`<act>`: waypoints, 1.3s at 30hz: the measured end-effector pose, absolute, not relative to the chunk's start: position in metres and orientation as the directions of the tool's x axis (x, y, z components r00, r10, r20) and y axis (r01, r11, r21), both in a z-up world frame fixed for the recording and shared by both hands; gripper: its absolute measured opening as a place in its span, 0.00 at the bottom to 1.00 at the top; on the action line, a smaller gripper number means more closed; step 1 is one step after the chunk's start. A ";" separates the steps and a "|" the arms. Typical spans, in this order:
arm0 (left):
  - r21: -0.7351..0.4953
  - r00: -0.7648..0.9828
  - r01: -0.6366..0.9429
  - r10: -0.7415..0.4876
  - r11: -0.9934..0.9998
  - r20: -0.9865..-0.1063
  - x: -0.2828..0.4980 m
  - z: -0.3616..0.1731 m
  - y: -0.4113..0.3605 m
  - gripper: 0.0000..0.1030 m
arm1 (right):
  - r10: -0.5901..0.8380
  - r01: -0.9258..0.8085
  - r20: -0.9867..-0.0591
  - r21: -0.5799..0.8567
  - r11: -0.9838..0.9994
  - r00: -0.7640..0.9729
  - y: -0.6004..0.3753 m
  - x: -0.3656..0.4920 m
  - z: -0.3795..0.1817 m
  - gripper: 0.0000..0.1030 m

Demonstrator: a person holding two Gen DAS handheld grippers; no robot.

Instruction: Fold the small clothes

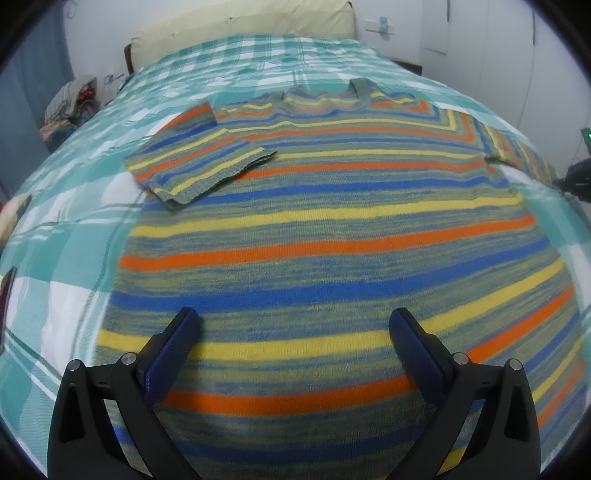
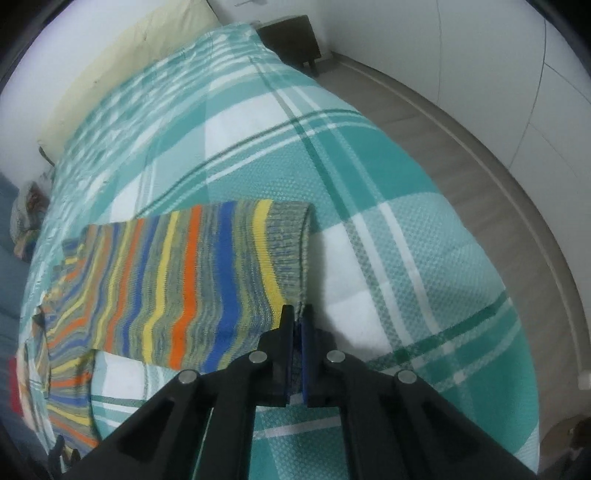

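A striped knit sweater (image 1: 325, 229) in blue, yellow, orange and grey lies flat on the bed. Its left sleeve (image 1: 199, 162) is folded in across the chest. My left gripper (image 1: 295, 325) is open and empty, hovering over the sweater's lower body. The right sleeve (image 2: 192, 280) stretches out sideways over the bedspread. My right gripper (image 2: 297, 314) is shut on the ribbed cuff edge (image 2: 291, 251) of that sleeve, at its near corner. The right gripper also shows in the left wrist view (image 1: 576, 177) at the far right edge.
The bed carries a teal and white checked bedspread (image 2: 388, 177), with a cream headboard cushion (image 1: 243, 33) at the far end. A pile of clothes (image 1: 70, 107) sits beside the bed on the left. A dark nightstand (image 2: 291, 37) and wood floor (image 2: 461, 122) lie to the right.
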State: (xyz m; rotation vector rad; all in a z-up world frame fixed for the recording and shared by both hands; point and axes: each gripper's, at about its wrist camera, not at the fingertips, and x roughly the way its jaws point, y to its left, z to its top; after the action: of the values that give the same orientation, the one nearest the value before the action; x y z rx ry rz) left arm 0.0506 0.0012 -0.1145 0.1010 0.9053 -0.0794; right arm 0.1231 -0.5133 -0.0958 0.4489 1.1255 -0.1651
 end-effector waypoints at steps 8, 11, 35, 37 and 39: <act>0.015 0.723 0.195 -0.134 0.981 -0.678 0.061 0.011 0.056 0.99 | -0.092 0.462 -0.813 0.230 0.857 0.575 -0.547 0.074 -0.033 0.54; 0.106 0.686 0.305 -0.141 0.946 -0.714 0.100 0.010 0.061 0.99 | -0.191 0.449 -0.730 0.175 0.876 0.656 -0.528 0.057 0.013 0.54; -0.338 0.716 -0.112 -0.160 0.935 -0.680 0.205 -0.036 0.217 0.04 | 0.184 -0.107 -0.592 0.162 0.981 0.784 -0.317 0.010 0.011 0.64; -0.321 0.700 -0.382 0.045 0.866 -0.713 0.196 -0.042 0.276 0.04 | 0.177 -0.112 -0.599 0.144 0.983 0.781 -0.315 0.012 0.008 0.64; -0.313 0.643 -0.518 0.121 0.796 -0.756 0.186 -0.060 0.309 0.03 | 0.182 -0.112 -0.611 0.152 0.982 0.770 -0.316 0.014 0.004 0.64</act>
State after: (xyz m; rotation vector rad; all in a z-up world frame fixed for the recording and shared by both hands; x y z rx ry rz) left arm 0.1863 0.3091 -0.0602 -0.5456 0.7954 0.3852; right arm 0.0143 -0.3156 0.0039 0.1095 0.6732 0.1597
